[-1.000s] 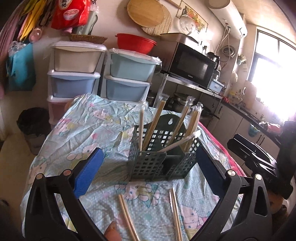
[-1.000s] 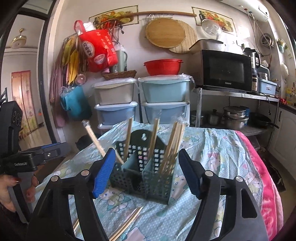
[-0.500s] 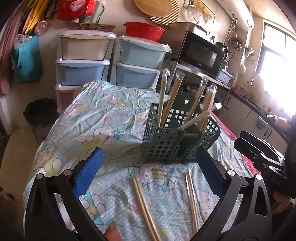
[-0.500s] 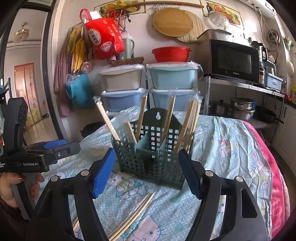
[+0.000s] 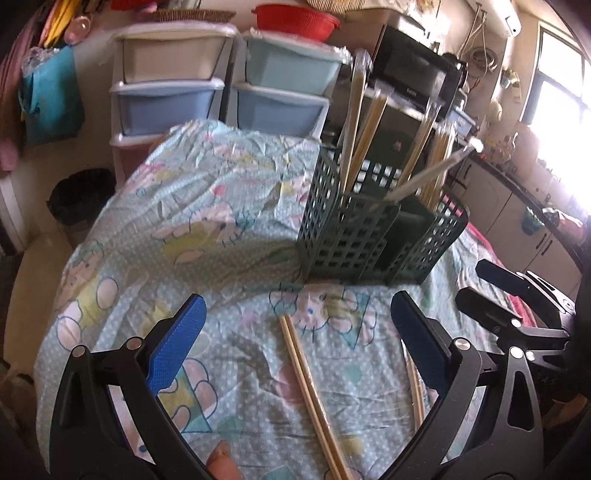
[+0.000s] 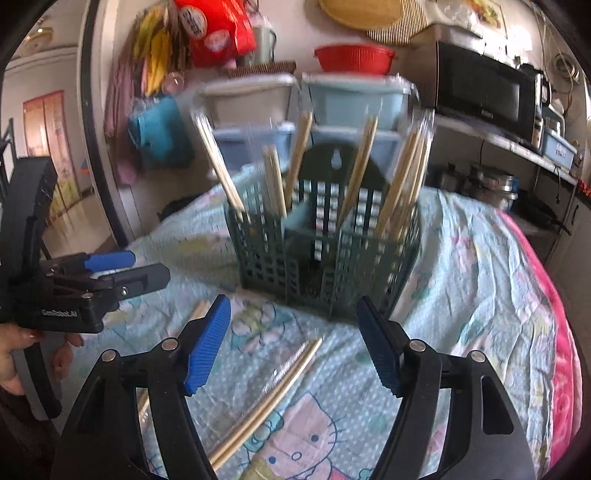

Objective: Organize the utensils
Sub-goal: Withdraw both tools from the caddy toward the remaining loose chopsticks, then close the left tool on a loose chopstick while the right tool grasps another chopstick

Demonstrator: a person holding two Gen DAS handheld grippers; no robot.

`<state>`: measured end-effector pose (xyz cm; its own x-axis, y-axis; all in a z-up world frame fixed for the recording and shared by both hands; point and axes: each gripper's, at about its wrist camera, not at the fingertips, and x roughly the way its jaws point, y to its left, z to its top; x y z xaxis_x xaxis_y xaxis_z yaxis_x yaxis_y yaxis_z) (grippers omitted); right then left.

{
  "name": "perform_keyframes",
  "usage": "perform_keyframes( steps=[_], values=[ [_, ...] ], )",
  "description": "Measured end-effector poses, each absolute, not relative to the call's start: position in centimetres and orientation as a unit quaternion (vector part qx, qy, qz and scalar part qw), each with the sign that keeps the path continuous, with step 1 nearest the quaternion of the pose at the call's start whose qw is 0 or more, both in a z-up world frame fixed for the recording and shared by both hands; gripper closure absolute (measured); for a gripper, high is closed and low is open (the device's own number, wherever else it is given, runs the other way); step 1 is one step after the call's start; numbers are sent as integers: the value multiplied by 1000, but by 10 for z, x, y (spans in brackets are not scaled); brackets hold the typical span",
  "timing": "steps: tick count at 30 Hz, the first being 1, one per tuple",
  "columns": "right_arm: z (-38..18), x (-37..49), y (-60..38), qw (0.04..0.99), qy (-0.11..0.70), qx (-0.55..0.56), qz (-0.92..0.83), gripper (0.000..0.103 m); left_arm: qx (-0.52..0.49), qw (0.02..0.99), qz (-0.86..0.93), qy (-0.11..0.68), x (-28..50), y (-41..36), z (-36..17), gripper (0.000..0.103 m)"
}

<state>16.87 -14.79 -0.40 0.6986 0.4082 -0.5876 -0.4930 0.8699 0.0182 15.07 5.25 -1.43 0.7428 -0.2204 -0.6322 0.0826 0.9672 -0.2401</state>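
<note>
A dark green slotted utensil basket (image 5: 373, 236) stands on the patterned tablecloth (image 5: 207, 206) and holds several pairs of wrapped chopsticks (image 5: 356, 122). It also shows in the right wrist view (image 6: 325, 254). A loose pair of chopsticks (image 5: 314, 395) lies on the cloth between the fingers of my open, empty left gripper (image 5: 295, 339). A second loose pair (image 5: 415, 387) lies by its right finger. My right gripper (image 6: 295, 339) is open and empty above a loose pair (image 6: 269, 395). The left gripper appears at the left of the right wrist view (image 6: 122, 269).
Stacked plastic drawers (image 5: 221, 85) stand behind the table, with a red bowl (image 5: 295, 18) on top. A microwave (image 6: 487, 96) sits on a shelf at the right. A black bin (image 5: 79, 199) stands on the floor at the left. A pink cloth edge (image 6: 557, 332) runs along the table's right side.
Both grippers have dropped lower and closer to the table, so the basket looks nearer and the loose chopsticks sit between the fingers. Both stayed open.
</note>
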Motion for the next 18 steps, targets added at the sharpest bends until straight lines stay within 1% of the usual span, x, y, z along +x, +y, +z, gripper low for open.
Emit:
perform_keyframes(
  steps=[3,5,7,8,9,10,15,18],
  values=[
    [-18,177,-146,909,332,-69,241,41,-108,919,-92,369,157,51,-25,11],
    [-24,183,-144,904,348,-68,238,42,-112,911,-102,383,161,48,-34,16],
    [-31,189,-143,899,363,-68,234,44,-120,901,-116,400,167,46,-43,24],
    [-34,192,-142,896,371,-66,233,46,-124,897,-120,408,169,45,-48,26],
    [-37,195,-141,894,377,-66,231,48,-127,892,-124,416,172,44,-53,30],
    [-41,199,-141,891,386,-64,230,48,-130,888,-127,422,174,44,-56,37],
    [-55,216,-139,879,418,-50,224,54,-134,875,-137,444,182,39,-70,42],
    [-63,224,-137,872,435,-40,223,56,-131,873,-133,450,187,37,-72,43]
  ],
)
